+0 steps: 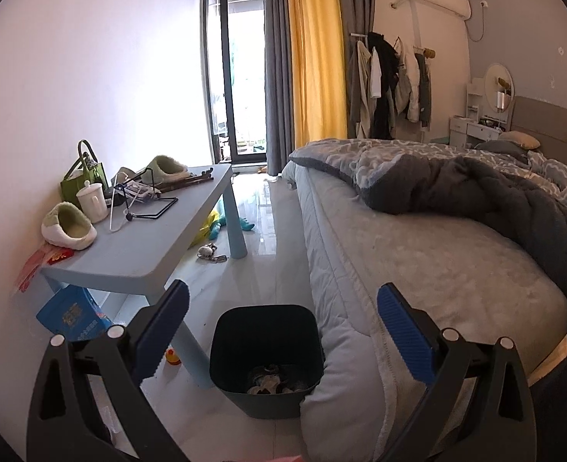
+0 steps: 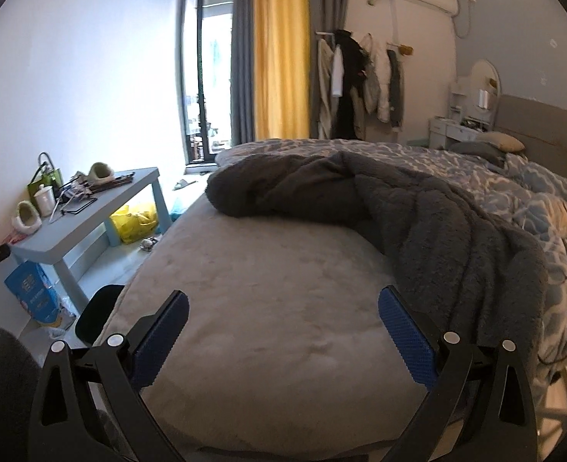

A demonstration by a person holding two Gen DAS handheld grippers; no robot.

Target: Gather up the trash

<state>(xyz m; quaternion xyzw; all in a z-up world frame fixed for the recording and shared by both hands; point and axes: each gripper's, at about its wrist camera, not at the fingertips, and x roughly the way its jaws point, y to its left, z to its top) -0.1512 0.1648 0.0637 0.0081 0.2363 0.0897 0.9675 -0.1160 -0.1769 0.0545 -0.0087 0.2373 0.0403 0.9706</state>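
A dark bin (image 1: 264, 358) stands on the floor beside the bed, with crumpled trash (image 1: 272, 383) at its bottom. My left gripper (image 1: 283, 308) is open and empty, above and in front of the bin. A yellow bag (image 1: 204, 227) and a small grey item (image 1: 207, 251) lie on the floor under the blue table (image 1: 145, 246). My right gripper (image 2: 283, 308) is open and empty over the bare grey mattress (image 2: 268, 308). The bin's edge (image 2: 97, 313) shows at the bed's left side in the right wrist view, and the yellow bag (image 2: 135, 221) under the table.
The table holds slippers (image 1: 68, 227), a white cup (image 1: 91, 200), a green bag (image 1: 83, 177) and small items. A blue package (image 1: 74, 313) and a yellow duck (image 1: 172, 356) lie under it. A grey blanket (image 2: 379, 208) is bunched on the bed. Clothes rack (image 1: 387, 84) and curtains stand behind.
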